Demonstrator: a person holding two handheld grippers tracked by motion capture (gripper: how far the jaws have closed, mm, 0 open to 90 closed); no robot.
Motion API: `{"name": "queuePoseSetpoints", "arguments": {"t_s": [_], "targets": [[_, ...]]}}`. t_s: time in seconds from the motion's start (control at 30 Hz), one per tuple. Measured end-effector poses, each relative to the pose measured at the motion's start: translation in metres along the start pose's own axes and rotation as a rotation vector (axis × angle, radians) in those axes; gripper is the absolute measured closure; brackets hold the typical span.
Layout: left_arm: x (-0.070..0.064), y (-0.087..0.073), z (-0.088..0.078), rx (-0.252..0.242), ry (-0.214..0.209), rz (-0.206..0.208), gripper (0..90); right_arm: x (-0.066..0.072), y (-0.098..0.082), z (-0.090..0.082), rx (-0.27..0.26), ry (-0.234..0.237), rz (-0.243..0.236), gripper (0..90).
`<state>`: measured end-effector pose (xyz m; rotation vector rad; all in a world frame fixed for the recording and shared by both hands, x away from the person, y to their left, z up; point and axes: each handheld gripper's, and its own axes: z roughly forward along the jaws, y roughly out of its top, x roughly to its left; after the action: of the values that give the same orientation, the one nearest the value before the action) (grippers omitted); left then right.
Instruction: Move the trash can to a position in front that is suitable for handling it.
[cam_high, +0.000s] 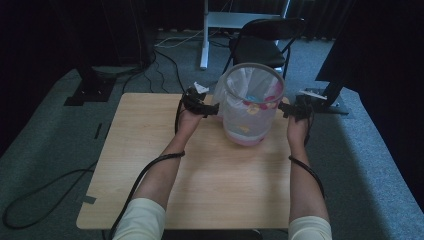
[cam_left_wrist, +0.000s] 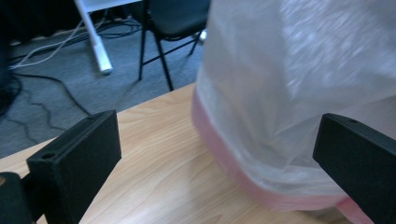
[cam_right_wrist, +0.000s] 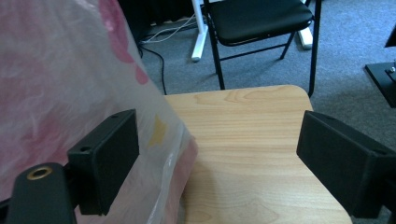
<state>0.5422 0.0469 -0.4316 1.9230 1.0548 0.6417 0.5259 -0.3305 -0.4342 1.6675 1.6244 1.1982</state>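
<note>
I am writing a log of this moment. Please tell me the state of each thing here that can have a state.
Bin: upright on the table, open at the top.
Plastic bag: lining the bin, folded over its rim.
Left gripper: open, beside the bag.
Right gripper: open, beside the bag.
Chair: unfolded, nobody sitting.

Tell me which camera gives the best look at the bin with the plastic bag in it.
The high view: the whole bin shows there, with its open rim, clear liner and pink base, standing on the table. The left gripper view shows the bagged side and pink base edge close up; the right gripper view shows its blurred wall.
</note>
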Motion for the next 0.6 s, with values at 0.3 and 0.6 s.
{"name": "queuePoseSetpoints", "arguments": {"t_s": [0.3, 0.6], "targets": [[-0.0087, 0.0019, 0.0072, 0.012, -0.053, 0.023, 1.1, -0.0025, 0.002, -0.0022, 0.002, 0.058, -0.002, 12.5], [-0.0011, 0.0015, 0.0036, 0.02, -0.073, 0.026, 1.1, -0.0006, -0.0002, -0.0026, -0.003, 0.145, -0.026, 14.0]]}}
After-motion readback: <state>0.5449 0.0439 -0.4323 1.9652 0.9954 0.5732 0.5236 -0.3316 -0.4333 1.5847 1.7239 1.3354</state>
